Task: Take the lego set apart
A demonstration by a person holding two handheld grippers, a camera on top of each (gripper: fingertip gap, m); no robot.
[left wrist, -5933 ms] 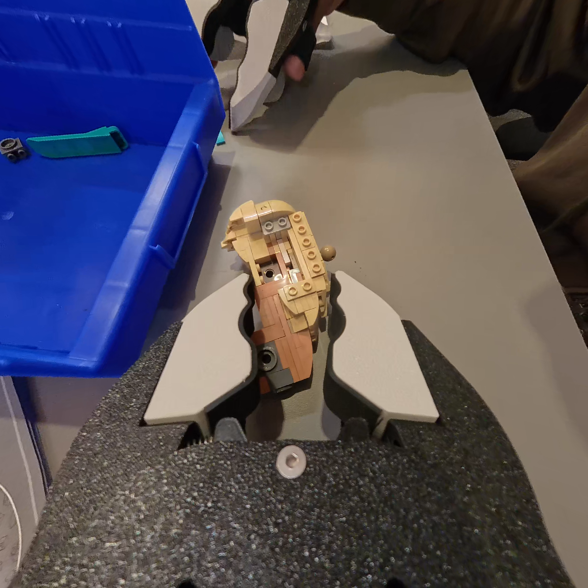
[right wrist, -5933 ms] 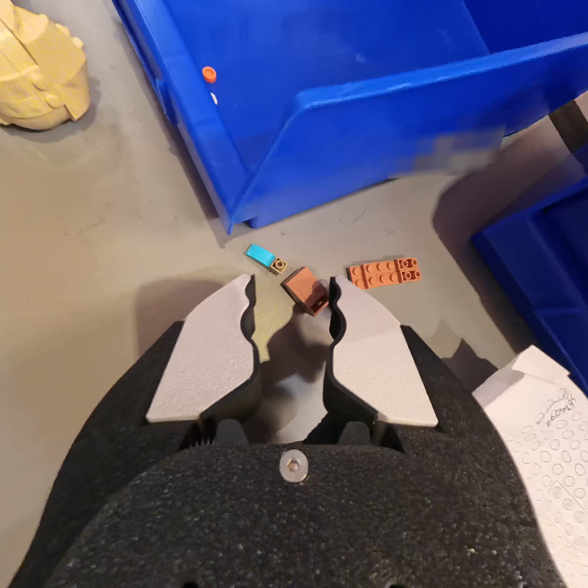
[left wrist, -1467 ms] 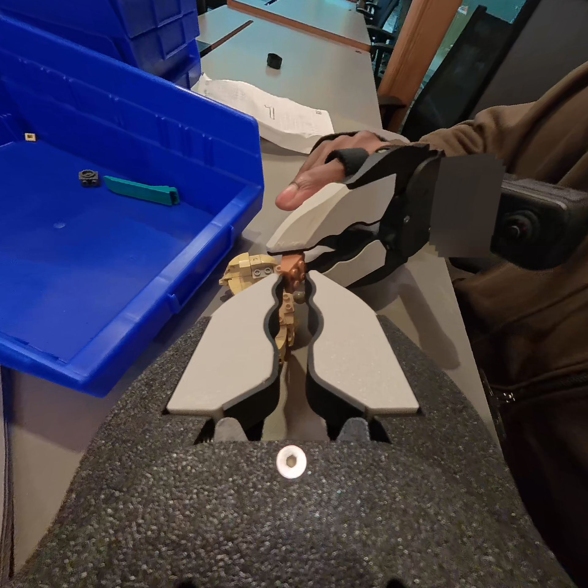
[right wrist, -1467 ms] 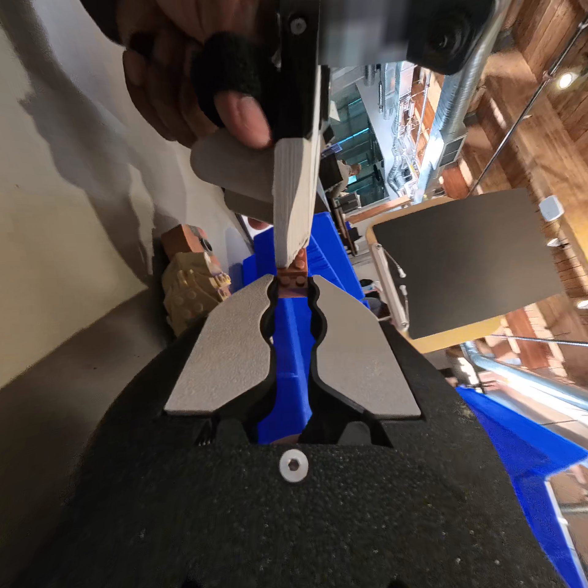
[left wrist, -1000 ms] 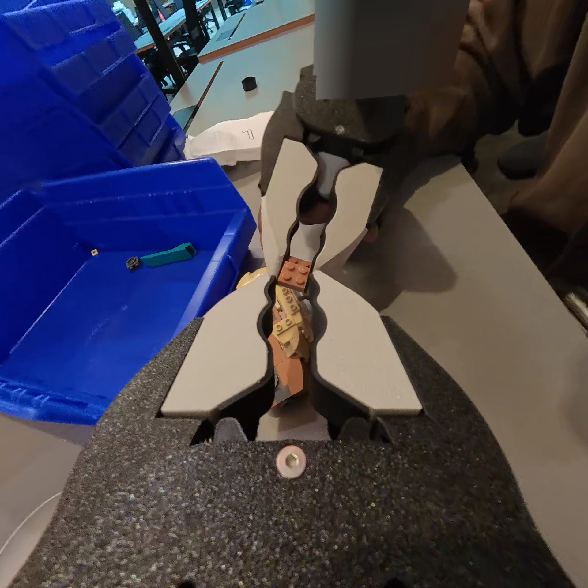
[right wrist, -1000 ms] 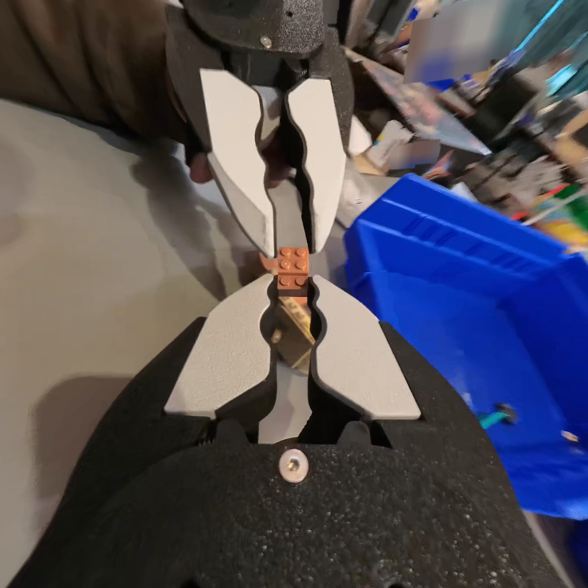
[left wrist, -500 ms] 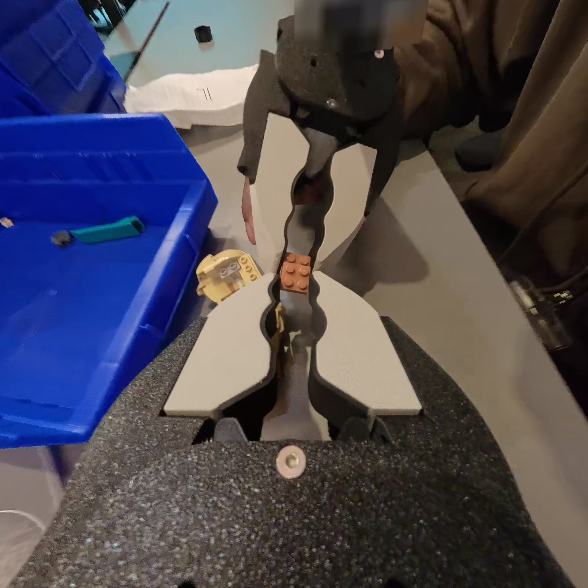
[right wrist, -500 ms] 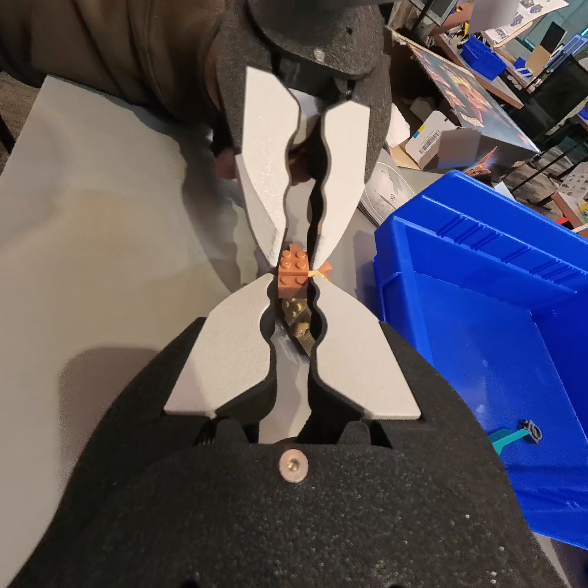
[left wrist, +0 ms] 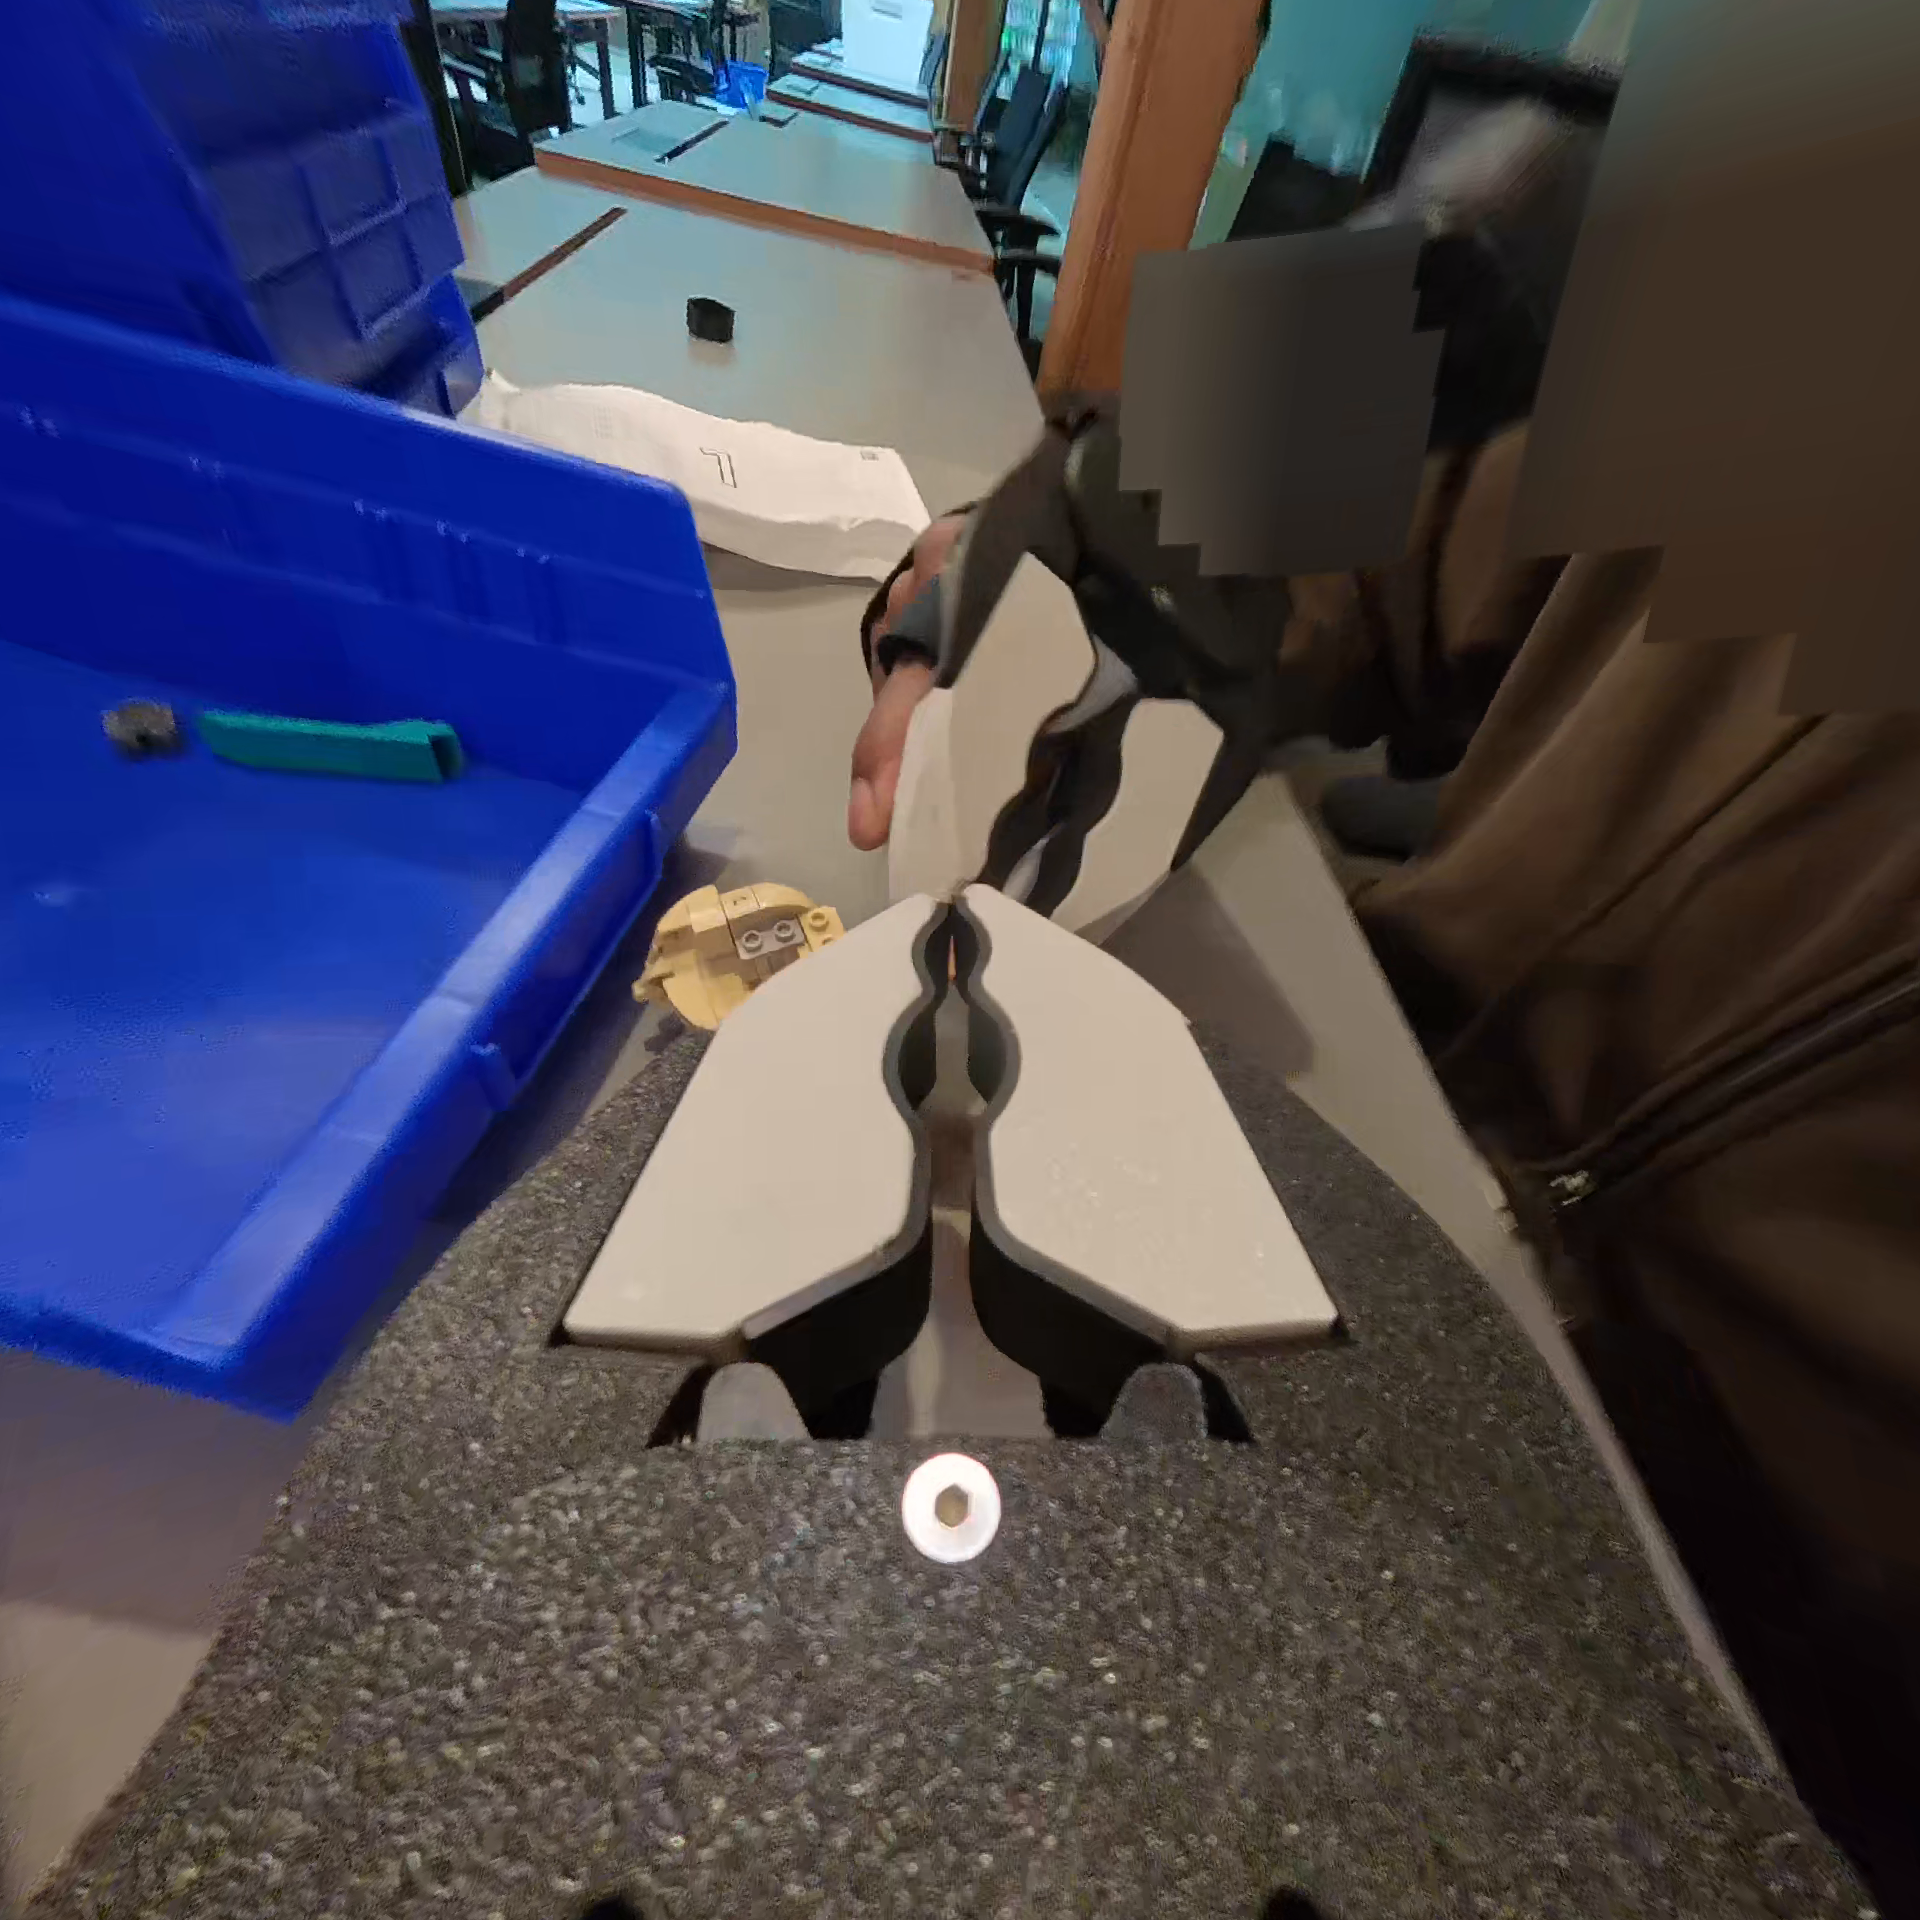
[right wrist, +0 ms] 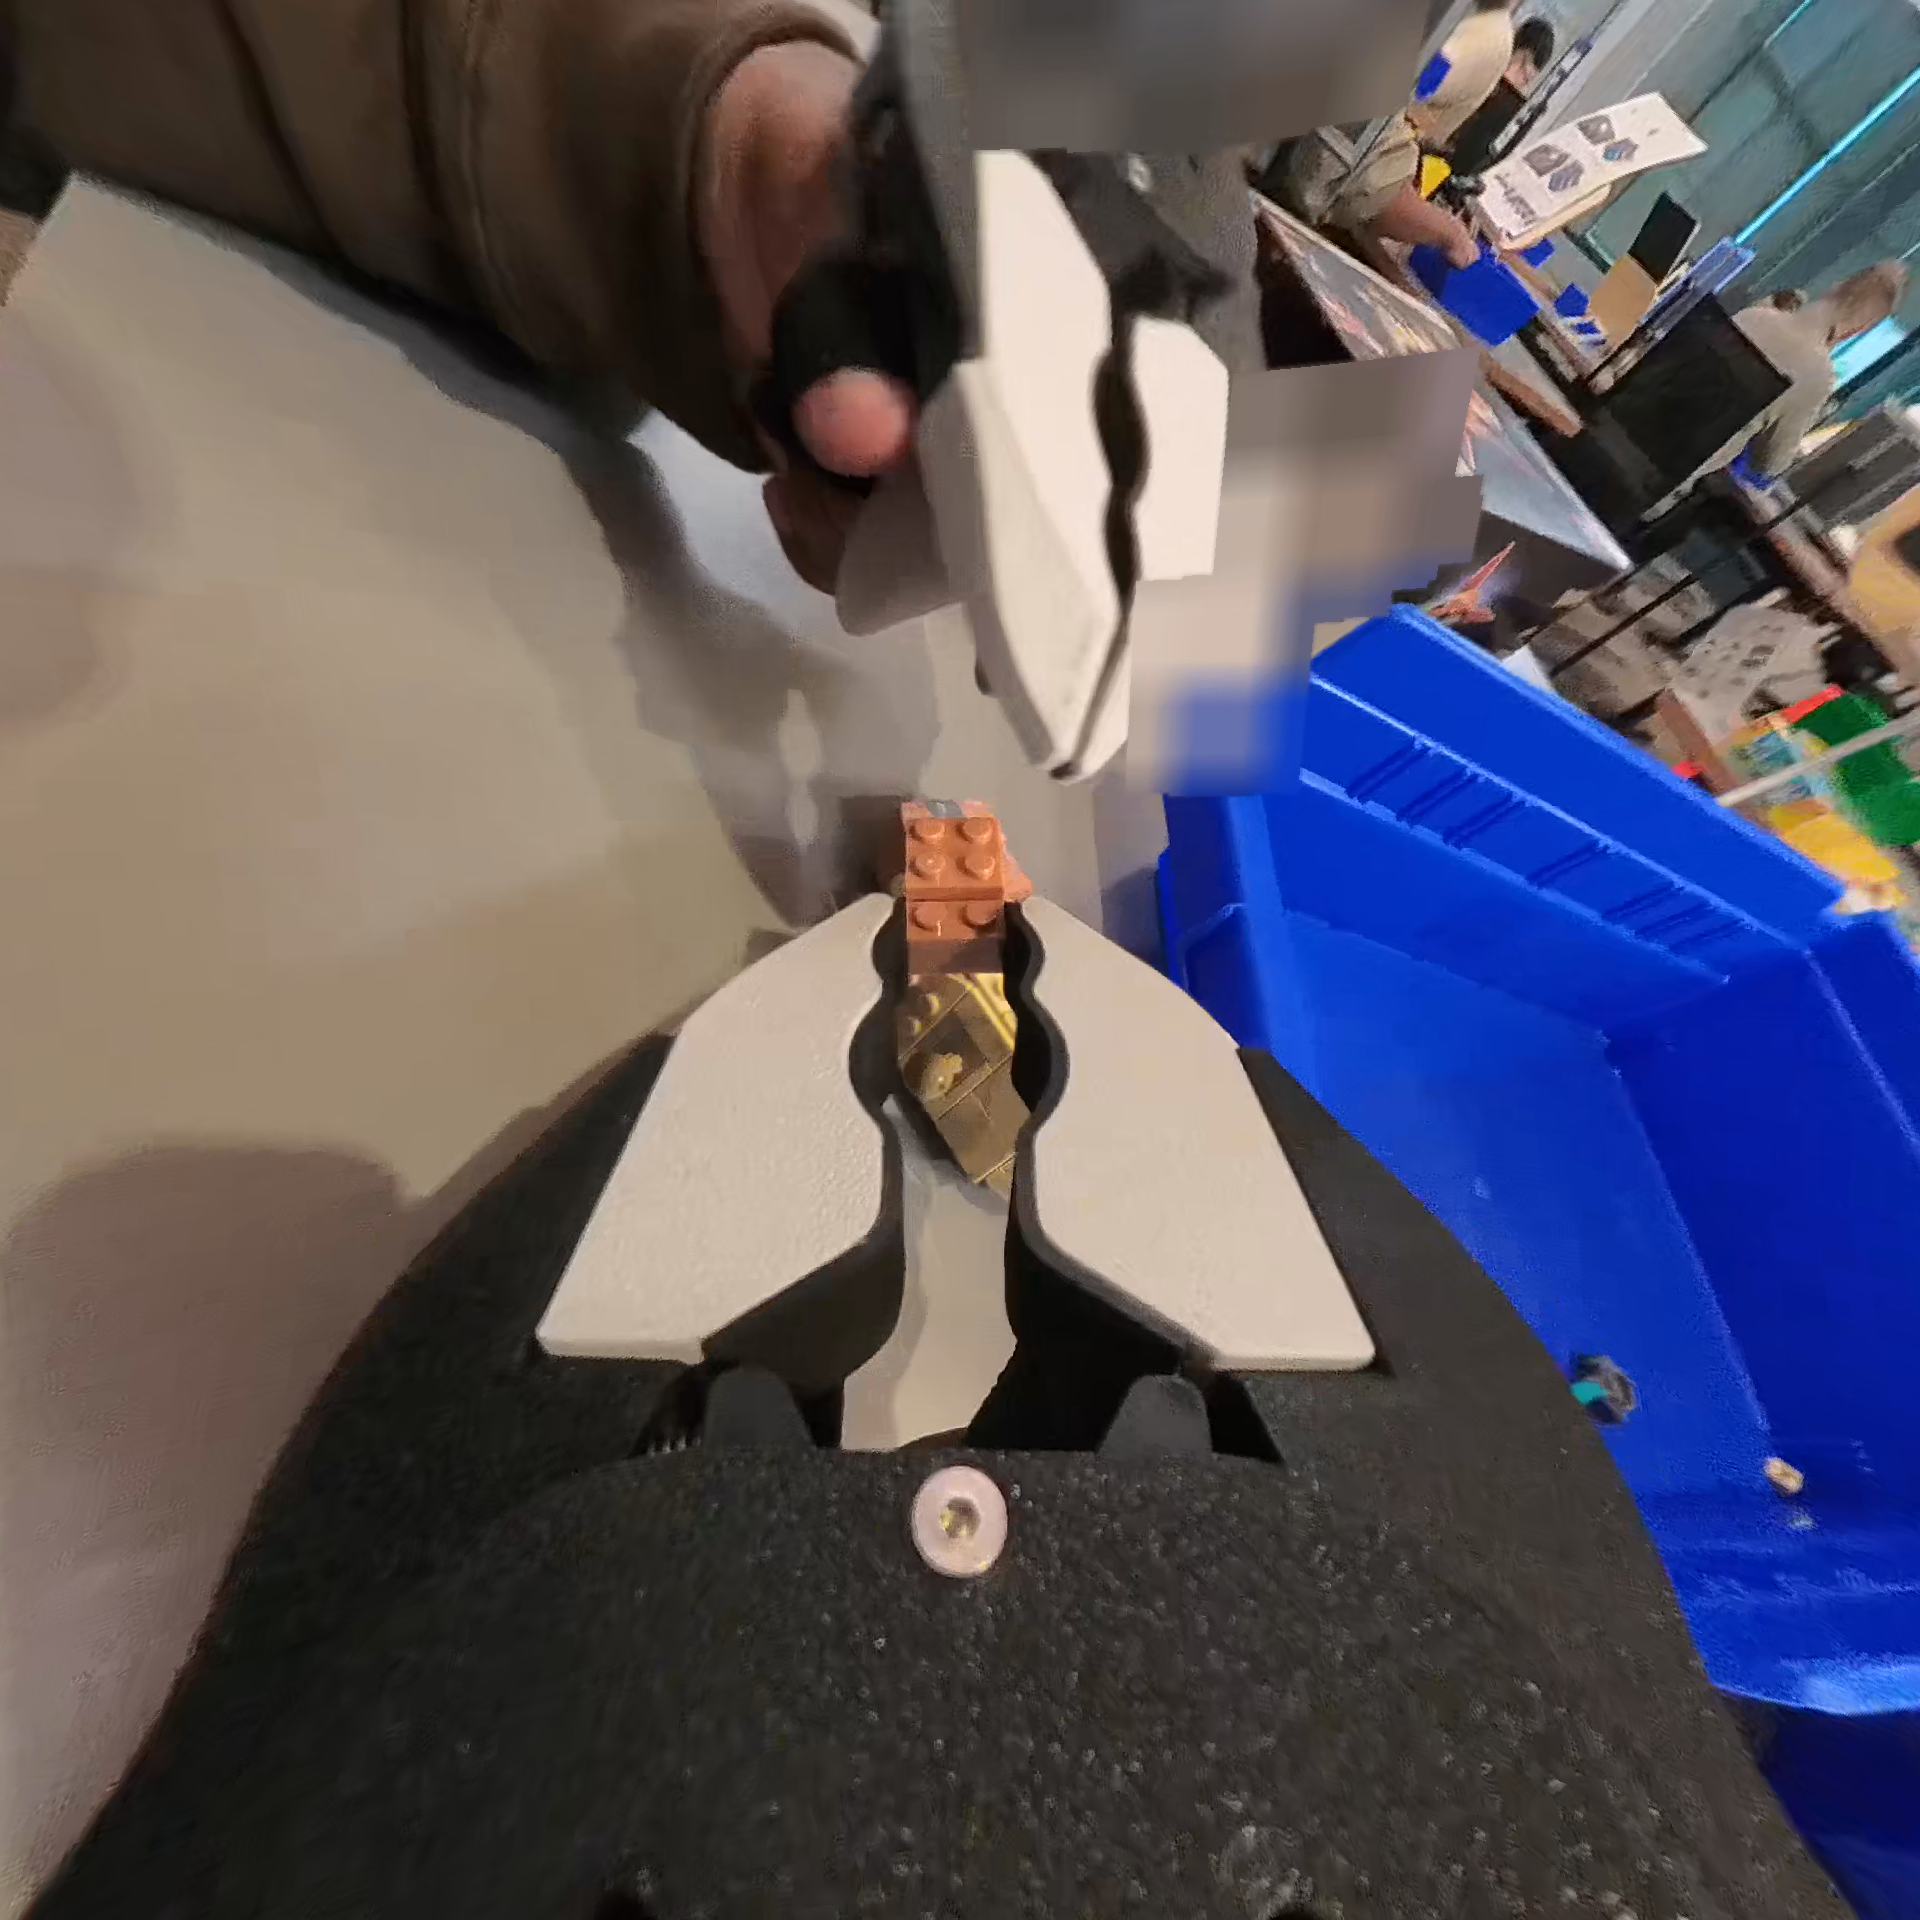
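My right gripper (right wrist: 956, 914) is shut on a small brick model (right wrist: 954, 997). The model has a brown 2x2 brick (right wrist: 954, 862) at its tip and a tan part lying back between the fingers. My left gripper (left wrist: 951, 906) is shut with nothing between its pads. In the right wrist view it hangs above and beyond the model (right wrist: 1070, 764), apart from it. In the left wrist view the right gripper's fingers (left wrist: 930, 810) stand just behind my left fingertips. A tan brick piece (left wrist: 727, 961) lies on the grey table (left wrist: 831, 343) beside a blue bin (left wrist: 582, 997).
The blue bin holds a teal piece (left wrist: 332, 746) and a small dark grey piece (left wrist: 140, 725). It also shows at the right of the right wrist view (right wrist: 1558, 1039). More blue bins (left wrist: 312, 208) are stacked behind it. A white paper (left wrist: 707, 478) lies beyond. The person's brown sleeve (left wrist: 1714, 935) is at the right.
Half a second ago both grippers held the model. It has left my left grasp and stays in the right one. My left pads came together on air, and the grippers drew apart.
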